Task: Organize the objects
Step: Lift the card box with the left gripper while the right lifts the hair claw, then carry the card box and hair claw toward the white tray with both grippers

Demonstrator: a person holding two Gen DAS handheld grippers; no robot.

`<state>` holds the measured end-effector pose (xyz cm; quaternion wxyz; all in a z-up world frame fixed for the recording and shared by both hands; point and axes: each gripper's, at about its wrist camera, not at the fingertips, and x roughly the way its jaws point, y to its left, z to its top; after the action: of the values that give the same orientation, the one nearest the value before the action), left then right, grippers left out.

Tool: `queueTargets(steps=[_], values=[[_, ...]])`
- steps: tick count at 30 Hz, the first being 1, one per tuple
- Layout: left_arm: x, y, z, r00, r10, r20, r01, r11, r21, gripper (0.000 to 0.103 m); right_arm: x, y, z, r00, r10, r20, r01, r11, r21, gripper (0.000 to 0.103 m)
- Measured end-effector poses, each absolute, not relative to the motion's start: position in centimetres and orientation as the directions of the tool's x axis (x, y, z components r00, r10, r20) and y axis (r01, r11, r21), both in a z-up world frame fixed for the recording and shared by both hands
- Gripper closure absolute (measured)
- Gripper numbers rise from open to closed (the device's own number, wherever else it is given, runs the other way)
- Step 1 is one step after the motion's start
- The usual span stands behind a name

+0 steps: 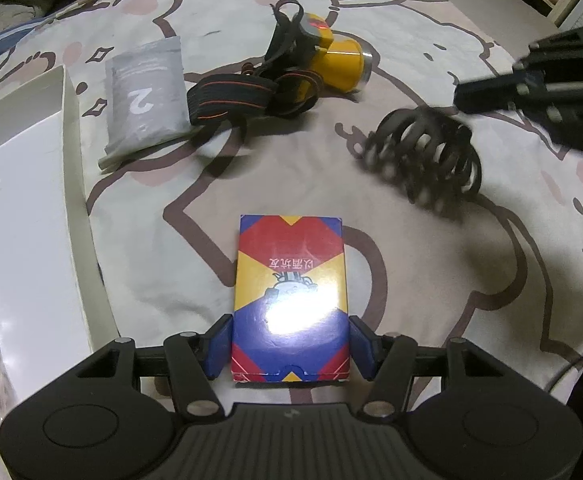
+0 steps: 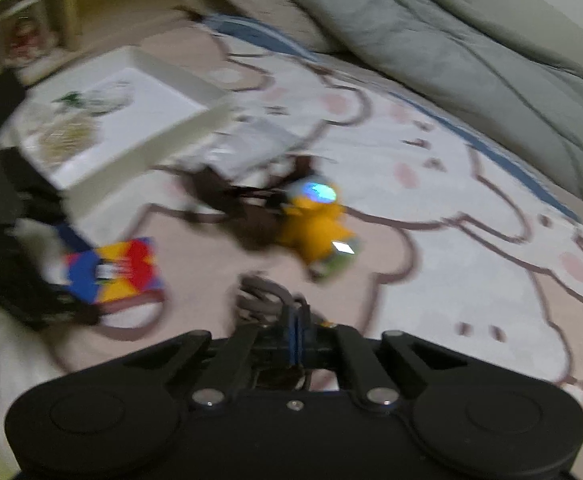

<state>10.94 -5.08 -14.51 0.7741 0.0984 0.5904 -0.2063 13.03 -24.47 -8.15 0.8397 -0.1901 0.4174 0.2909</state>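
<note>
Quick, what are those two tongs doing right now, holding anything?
Left tongs: closed on the colourful card box.
Right tongs: shut on the dark hair claw clip.

Left hand-held gripper: matte black body with a ribbed central plate, flanked by two rounded lobes, each bearing a raised circular disc. Angled black linkage bars pivot on silver screw heads and carry flat blue fingers. Right hand-held gripper: identical black construction, two disc-marked lobes, silver pivot screws, one small central screw, and blue pads at the tip; outlines blurred.
</note>
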Motion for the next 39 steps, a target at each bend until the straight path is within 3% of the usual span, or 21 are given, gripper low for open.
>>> queueTargets(steps=[5, 6, 9, 11, 13, 16, 20, 24, 25, 26, 39], values=[[11.3, -5.3, -14.5, 0.228, -0.185, -0.956, 0.39, 0.917, -0.085, 0.042, 12.1, -22.3, -8.1, 0.429, 0.399, -0.81, -0.719, 0.694, -0.038, 0.1], [11.4, -5.4, -14.6, 0.23, -0.185, -0.956, 0.379, 0.921, -0.087, 0.042, 12.2, -22.2, -8.1, 0.423, 0.412, -0.807, -0.724, 0.689, -0.028, 0.096], [11.8, -5.4, -14.7, 0.237, -0.184, -0.954, 0.342, 0.935, -0.096, 0.042, 12.6, -22.8, -8.0, 0.424, 0.442, -0.79, -0.72, 0.694, 0.001, 0.068], [12.0, -5.5, -14.8, 0.248, -0.184, -0.951, 0.326, 0.94, -0.097, 0.041, 12.9, -23.2, -8.2, 0.416, 0.447, -0.792, -0.718, 0.696, 0.015, 0.058], [11.9, -5.7, -14.8, 0.269, -0.184, -0.945, 0.328, 0.94, -0.09, 0.039, 13.1, -23.4, -8.8, 0.405, 0.432, -0.806, -0.714, 0.7, 0.017, 0.041], [12.0, -5.8, -14.6, 0.307, -0.177, -0.935, 0.32, 0.945, -0.074, 0.026, 12.9, -23.3, -9.9, 0.375, 0.423, -0.825, -0.732, 0.681, 0.017, 0.032], [12.7, -5.8, -14.8, 0.29, -0.179, -0.94, 0.289, 0.953, -0.092, 0.027, 12.9, -22.8, -11.0, 0.37, 0.388, -0.844, -0.734, 0.68, -0.01, 0.033], [13.1, -6.0, -15.1, 0.277, -0.161, -0.947, 0.284, 0.955, -0.079, 0.032, 13.6, -22.7, -11.7, 0.356, 0.37, -0.858, -0.7, 0.714, 0.017, 0.047], [13.1, -6.0, -15.2, 0.272, -0.167, -0.948, 0.287, 0.954, -0.085, 0.037, 13.7, -22.7, -11.8, 0.352, 0.362, -0.863, -0.691, 0.723, 0.021, 0.055], [13.1, -6.0, -15.1, 0.266, -0.177, -0.948, 0.292, 0.952, -0.096, 0.042, 13.9, -22.8, -12.0, 0.349, 0.352, -0.868, -0.678, 0.735, 0.026, 0.057], [12.7, -5.4, -12.3, 0.318, -0.182, -0.93, 0.294, 0.952, -0.085, 0.042, 13.8, -23.6, -8.6, 0.422, 0.35, -0.836, -0.591, 0.806, 0.039, 0.058]])
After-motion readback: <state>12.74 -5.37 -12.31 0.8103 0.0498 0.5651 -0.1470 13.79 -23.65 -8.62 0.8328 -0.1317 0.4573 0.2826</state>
